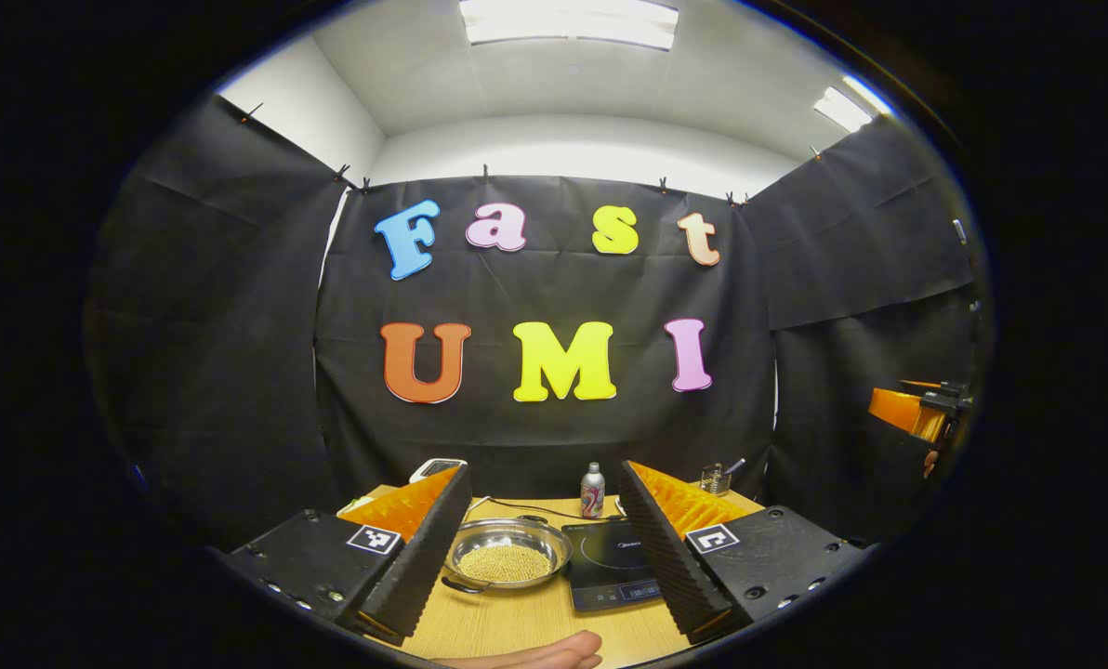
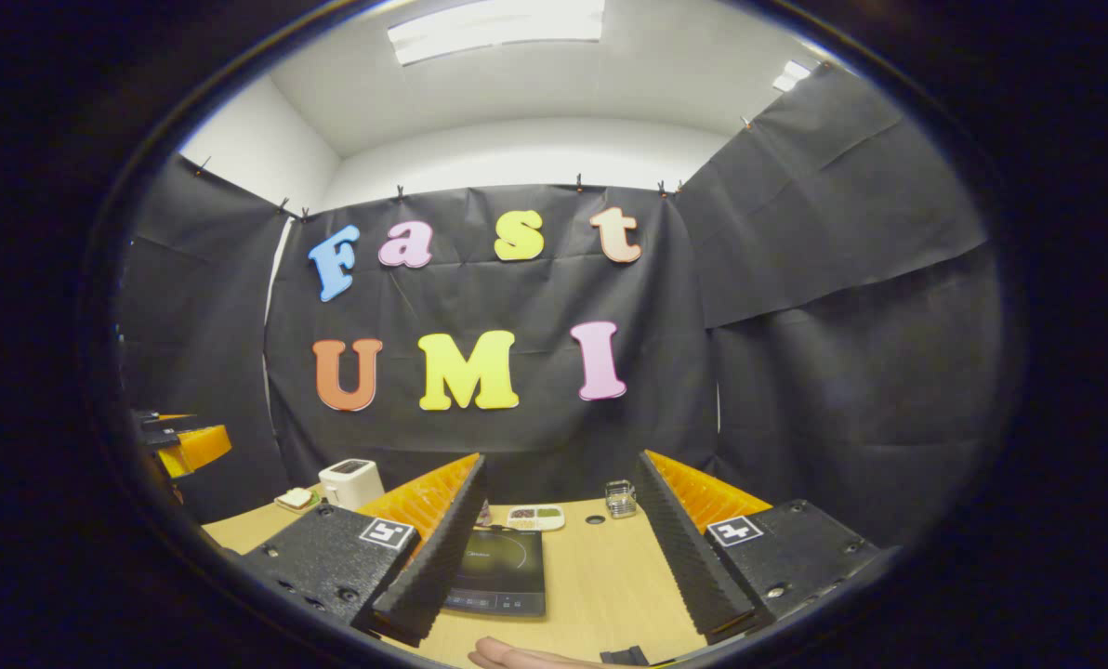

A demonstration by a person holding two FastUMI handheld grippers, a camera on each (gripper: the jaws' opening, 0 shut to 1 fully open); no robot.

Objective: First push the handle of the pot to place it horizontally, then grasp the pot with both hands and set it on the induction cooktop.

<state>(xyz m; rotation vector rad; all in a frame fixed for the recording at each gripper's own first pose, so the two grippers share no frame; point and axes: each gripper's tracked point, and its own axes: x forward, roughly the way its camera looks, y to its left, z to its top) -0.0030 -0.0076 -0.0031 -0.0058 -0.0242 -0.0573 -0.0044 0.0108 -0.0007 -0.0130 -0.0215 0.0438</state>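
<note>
- Pot [image 1: 507,553] on counter [image 1: 535,618], just left of cooktop [image 1: 610,562]; handle [image 1: 464,585] pointing near-left.
- Left tool [image 1: 540,548] spread apart, straddling pot, nearer.
- Right tool [image 2: 554,548] apart, facing cooktop.

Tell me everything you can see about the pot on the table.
The pot is a shallow, wide, round pan of shiny silver metal, sitting upright on the wooden table. Its bottom is covered by a layer of small yellowish grains. A dark, thin handle curves out low on its near left side. It stands just left of the black induction cooktop, not on it. It appears between the open fingers of the left gripper, which does not touch it.
</note>
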